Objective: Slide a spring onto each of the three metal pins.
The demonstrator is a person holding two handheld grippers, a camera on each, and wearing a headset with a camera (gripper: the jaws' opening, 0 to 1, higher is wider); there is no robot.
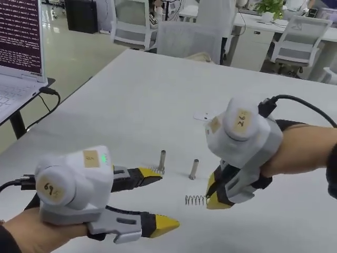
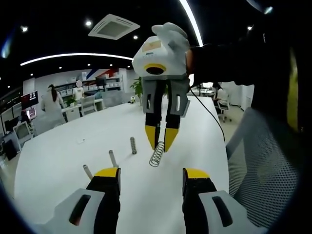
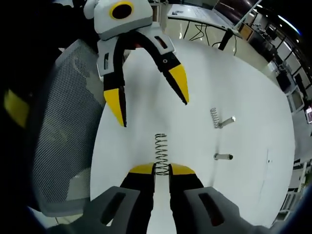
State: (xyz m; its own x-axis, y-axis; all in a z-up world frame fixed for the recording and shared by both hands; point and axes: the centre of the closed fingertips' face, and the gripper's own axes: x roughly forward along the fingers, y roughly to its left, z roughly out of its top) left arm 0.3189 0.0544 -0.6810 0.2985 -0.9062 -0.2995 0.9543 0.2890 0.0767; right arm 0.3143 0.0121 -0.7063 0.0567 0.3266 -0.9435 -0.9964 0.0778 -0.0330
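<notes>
We see the right hand-held gripper (image 1: pixel 212 196) with its jaws pinched almost together on one end of a spring (image 1: pixel 195 200). The rest of the coil sticks out sideways, low over the white table (image 1: pixel 131 105); we cannot tell whether its free end touches the surface. In the right gripper view the spring (image 3: pixel 161 146) runs straight out from between the yellow tips of that hand-held gripper (image 3: pixel 162 169). In the left gripper view it slants down from them (image 2: pixel 156 154).

The left hand-held gripper (image 1: pixel 158 201) faces it from the other side, jaws spread wide and holding nothing. Its upper tip lies just beside a metal pin (image 1: pixel 162 159) that stands upright on the table. A second spring (image 1: pixel 155 169) sits at the foot of this pin; we cannot tell whether it goes around the pin or lies just beside it.

A second pin (image 1: pixel 194 168) stands bare between the first pin and the right hand-held gripper, near the held spring but apart from it. In the right gripper view the bare pin (image 3: pixel 224 156) is the nearer one and the pin with the coil (image 3: pixel 228 119) is farther off.

A laptop (image 1: pixel 18 47) stands open at the far left.
</notes>
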